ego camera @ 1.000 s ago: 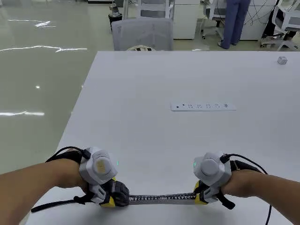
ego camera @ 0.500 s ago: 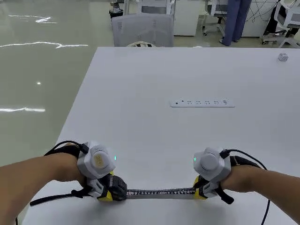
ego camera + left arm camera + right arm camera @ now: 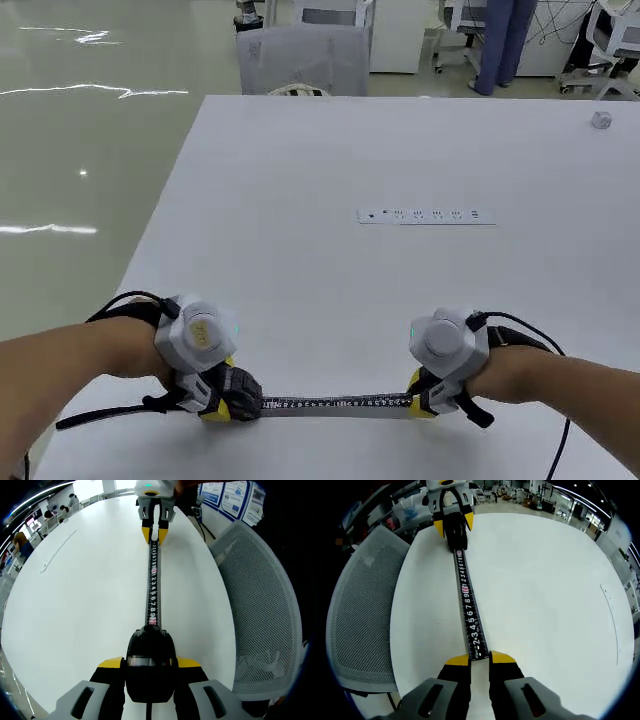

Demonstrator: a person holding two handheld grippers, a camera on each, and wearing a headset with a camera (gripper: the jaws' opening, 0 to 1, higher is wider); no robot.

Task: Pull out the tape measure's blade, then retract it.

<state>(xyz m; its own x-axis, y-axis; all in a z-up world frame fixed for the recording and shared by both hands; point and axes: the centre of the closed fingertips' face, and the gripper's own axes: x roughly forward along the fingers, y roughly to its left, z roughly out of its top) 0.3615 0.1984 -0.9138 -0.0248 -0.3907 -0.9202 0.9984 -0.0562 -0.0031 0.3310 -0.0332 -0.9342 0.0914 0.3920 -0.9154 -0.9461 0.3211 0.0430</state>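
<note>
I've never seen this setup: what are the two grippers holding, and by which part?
The left gripper clamps the tape measure's black case; the right gripper pinches the free end of the blade, which is stretched between them.

Digits 2 through 9 on the tape measure's blade (image 3: pixel 468 606) — printed black, farther ones unreadable

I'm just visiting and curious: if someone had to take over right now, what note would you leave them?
The left gripper is shut on the black tape measure. The right gripper is shut on the tip of the blade. The blade runs straight between them, low over the white table.
Done: blade pulled out.
Left: let it retract into the case.
</note>
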